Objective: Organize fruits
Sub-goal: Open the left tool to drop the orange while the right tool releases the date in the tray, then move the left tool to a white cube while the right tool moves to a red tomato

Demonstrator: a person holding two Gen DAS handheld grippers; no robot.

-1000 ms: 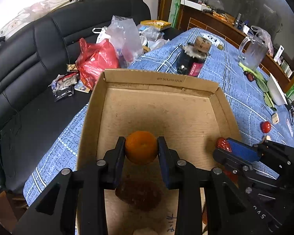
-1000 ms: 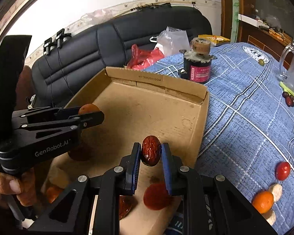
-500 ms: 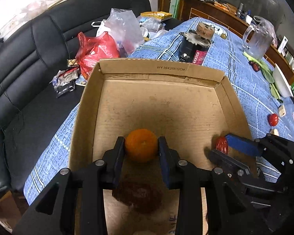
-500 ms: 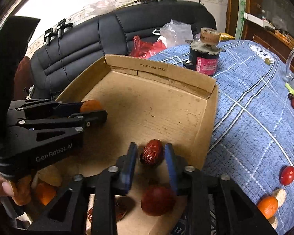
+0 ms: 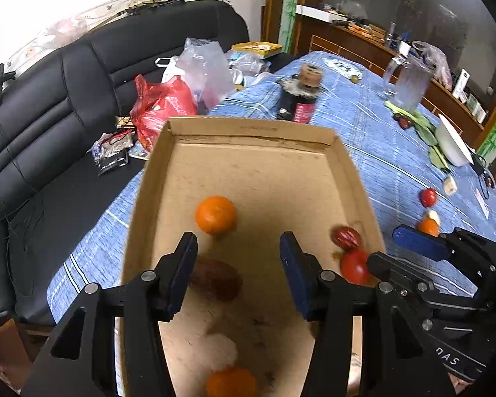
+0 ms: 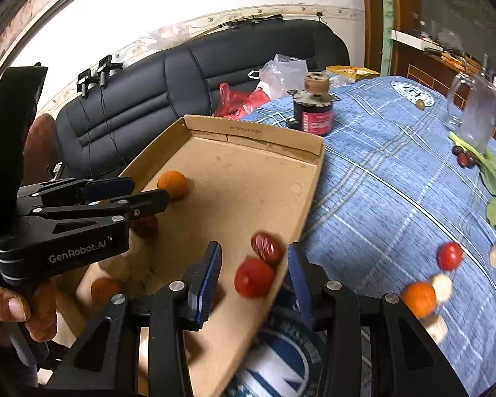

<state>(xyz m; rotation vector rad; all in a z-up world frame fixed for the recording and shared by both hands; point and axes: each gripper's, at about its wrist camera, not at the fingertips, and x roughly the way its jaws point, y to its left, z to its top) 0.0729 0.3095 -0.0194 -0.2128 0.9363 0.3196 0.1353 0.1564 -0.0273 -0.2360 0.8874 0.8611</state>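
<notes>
While both grippers hang over the box, status per item:
left gripper (image 5: 238, 264): jaws spread wide, nothing between them; seen side-on in right wrist view, above the box's left side.
right gripper (image 6: 253, 271): jaws apart, empty, at the box's right rim.
cardboard box (image 5: 248, 129): shallow open tray on the table (image 5: 380, 139), blue plaid cloth.
orange (image 5: 216, 215): on the box floor, just ahead of the left gripper, free of both fingers.
red date (image 6: 266, 248): on the box floor by the right wall, touching the tomato.
tomato (image 6: 254, 278): in the box, between the right gripper's fingers but not clamped.
dark brown fruit (image 5: 216, 279): box floor, partly behind the left gripper's left finger.
second orange (image 5: 230, 382): near end of the box, blurred.
loose on cloth: small tomato (image 6: 449, 256), orange (image 6: 419, 298) with pale pieces beside it, well right of the box.
black can (image 6: 315, 114): upright beyond the box's far wall.
glass mug (image 6: 476, 115): far right of the table.
sofa (image 5: 66, 99): black, left of the table, plastic bags on it.
</notes>
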